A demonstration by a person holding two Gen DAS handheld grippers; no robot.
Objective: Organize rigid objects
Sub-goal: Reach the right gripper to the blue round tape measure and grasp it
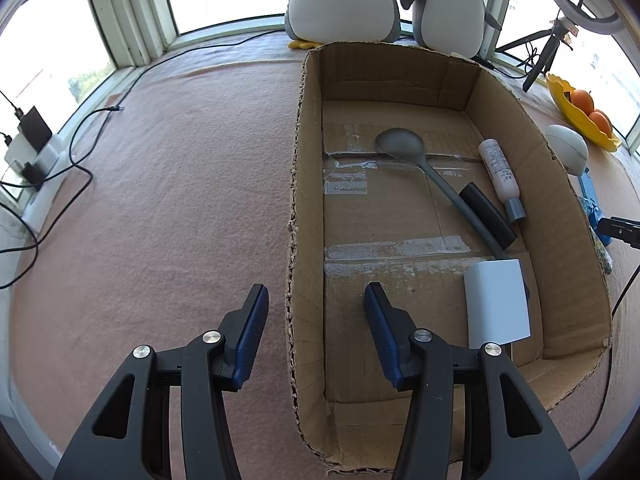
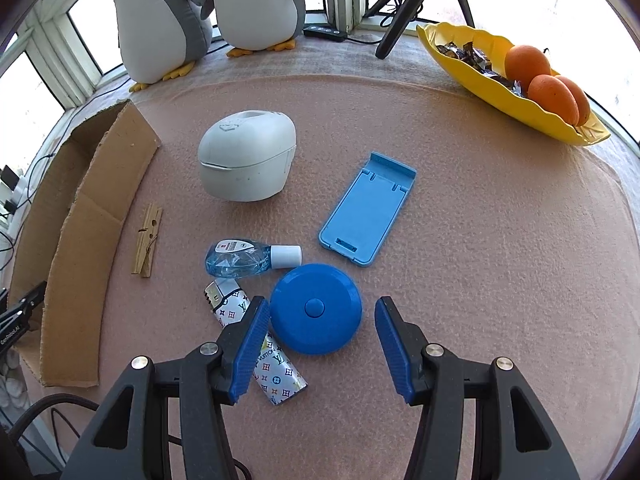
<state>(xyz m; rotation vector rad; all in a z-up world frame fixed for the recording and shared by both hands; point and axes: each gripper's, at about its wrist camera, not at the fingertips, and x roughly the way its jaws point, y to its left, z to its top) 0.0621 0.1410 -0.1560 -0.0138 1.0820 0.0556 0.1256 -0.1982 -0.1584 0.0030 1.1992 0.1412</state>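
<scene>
In the left wrist view my left gripper (image 1: 316, 304) is open and empty, astride the left wall of a cardboard box (image 1: 306, 184). In the box lie a grey spoon (image 1: 404, 148), a white tube (image 1: 498, 168), a black bar (image 1: 486, 214) and a white block (image 1: 496, 304). In the right wrist view my right gripper (image 2: 320, 316) is open around a round blue case (image 2: 316, 308) on the pink cloth. Beside it lie a patterned lighter (image 2: 272, 364), a small clear bottle (image 2: 248, 258), a blue phone stand (image 2: 368, 210), a white rounded container (image 2: 248, 156) and a wooden clothespin (image 2: 147, 240).
Two plush penguins (image 2: 208, 12) stand at the window. A yellow dish (image 2: 480, 80) with oranges (image 2: 552, 92) sits at the far right, a black tripod (image 2: 404, 8) behind it. The box's flap (image 2: 88, 248) lies at the left. Cables and chargers (image 1: 36, 148) line the left sill.
</scene>
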